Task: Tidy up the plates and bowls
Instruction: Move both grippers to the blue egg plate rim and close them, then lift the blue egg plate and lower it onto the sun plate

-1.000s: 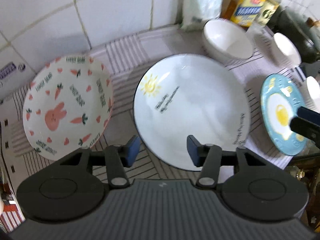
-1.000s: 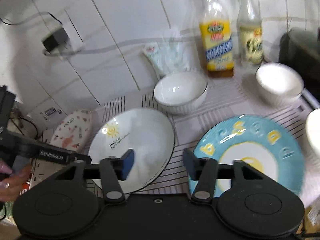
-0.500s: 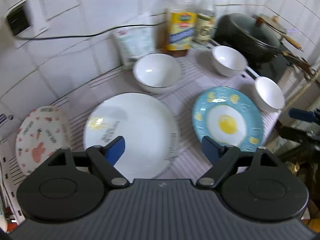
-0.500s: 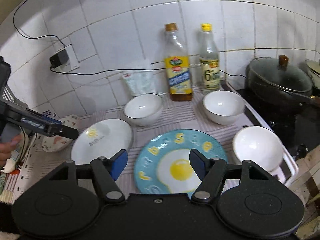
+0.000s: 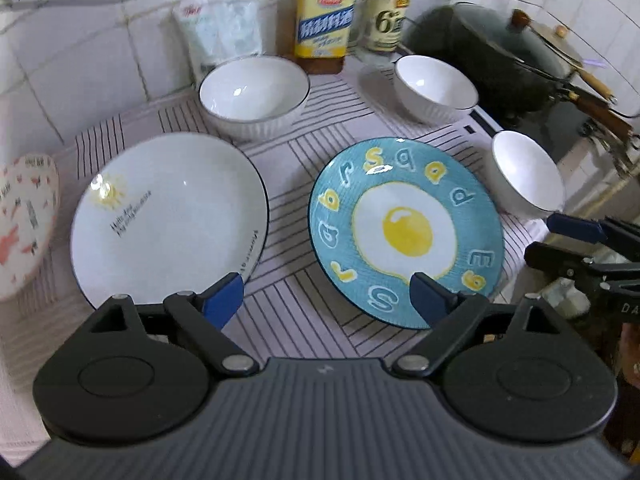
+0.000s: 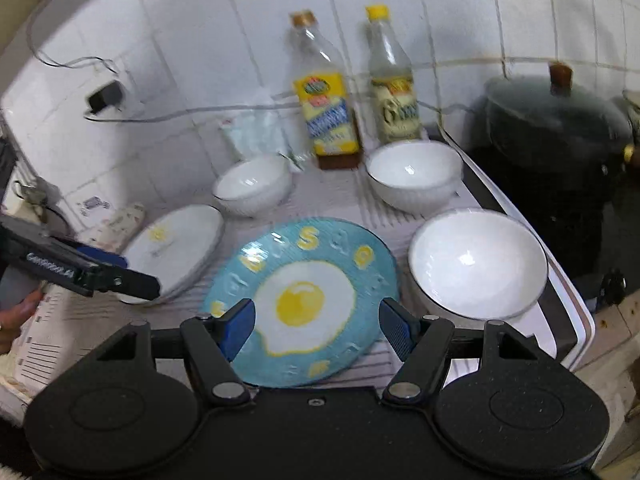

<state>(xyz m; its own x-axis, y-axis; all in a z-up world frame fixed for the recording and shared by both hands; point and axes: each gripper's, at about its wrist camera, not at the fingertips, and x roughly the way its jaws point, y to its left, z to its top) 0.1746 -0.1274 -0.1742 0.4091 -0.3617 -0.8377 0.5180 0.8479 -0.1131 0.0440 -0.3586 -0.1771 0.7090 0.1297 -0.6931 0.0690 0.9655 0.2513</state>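
Plates and bowls lie spread over the striped cloth (image 5: 296, 292) on the surface, none stacked yet. In the left wrist view the white sun plate (image 5: 168, 220) sits at about 9 o'clock, the blue egg plate (image 5: 404, 228) at about 3 o'clock just beside it, and a rabbit-print dish (image 5: 24, 220) is at the far 9 o'clock edge. Three white bowls stand apart: one (image 5: 254, 96) at 11 o'clock, one (image 5: 436, 88) at 1 o'clock, one (image 5: 528, 176) tilted at 2 o'clock near the cloth's corner.

The left tool (image 5: 326, 296) is released, its jaws opening, with nothing between them; its tips hover over the near rims of the two plates. The right tool (image 6: 316, 324) is also released and empty (its jaws stand either side of the egg plate's near half, apart from it). Both point steeply down toward the surface from the near side; part of a hand (image 6: 16, 312) shows behind the left tool.

The step in hand looks like choosing a first piece. To do it well, bring one tool low to a plate's near rim, one finger under the lip and one above, and grip firmly before lifting, since glazed ware slips. Nesting the bowls wants a level, centred lowering, and the tilted bowl near the edge deserves care first.
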